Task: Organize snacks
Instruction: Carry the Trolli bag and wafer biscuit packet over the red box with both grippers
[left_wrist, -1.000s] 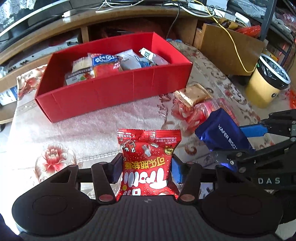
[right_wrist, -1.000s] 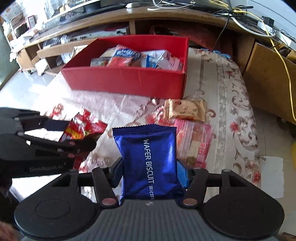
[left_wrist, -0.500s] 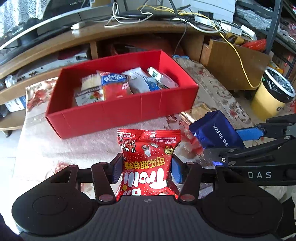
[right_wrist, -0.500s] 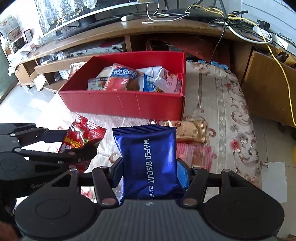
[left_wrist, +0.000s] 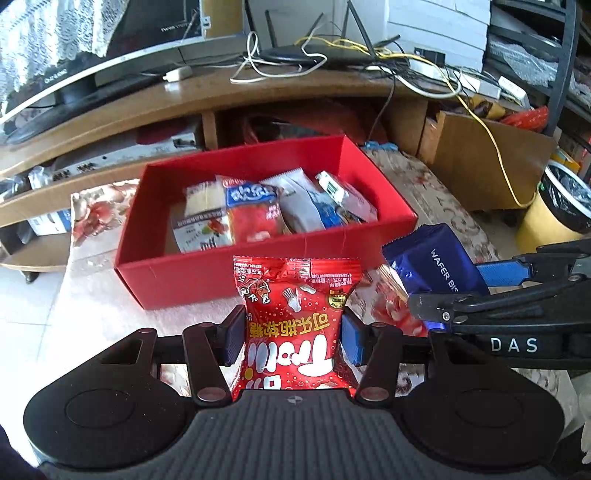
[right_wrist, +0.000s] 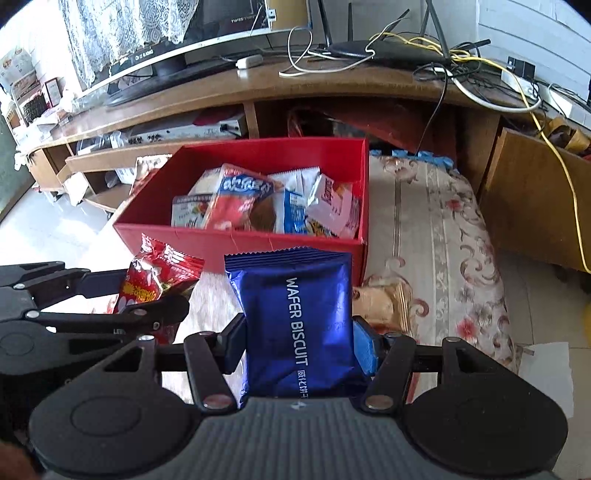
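My left gripper (left_wrist: 291, 339) pinches a red candy packet (left_wrist: 295, 325) between its 2 blue pads (left_wrist: 233, 339), the packet standing upright with its crimped top edge toward the red box (left_wrist: 207, 284) and its printed lettering upside down to my camera. My right gripper (right_wrist: 299, 343) pinches a blue wafer biscuit packet (right_wrist: 295, 317) the same way, upright, its serrated top just in front of the box's near wall (right_wrist: 258, 243). Both packets are held off the cloth, short of the box and outside it. I hold the 2 grippers side by side, fingers pointing level toward the box, the left 1 facing the middle of its near wall and the right 1 near its right corner; from the left camera the right gripper's black linkage (left_wrist: 498, 306) reaches in from the right with the blue packet (left_wrist: 436, 266) at its tip, close beside the box's right corner. Inside the box, several packets (left_wrist: 273, 214) lie leaning against each other, red, white and blue ones among them. Right of the box, a tan snack packet (right_wrist: 384, 302) lies on the floral tablecloth (right_wrist: 443, 236). Beyond the box stands a wooden TV stand (left_wrist: 258, 92) strewn with cables, and far to its right a yellow bin (left_wrist: 554, 214) sits on the floor.
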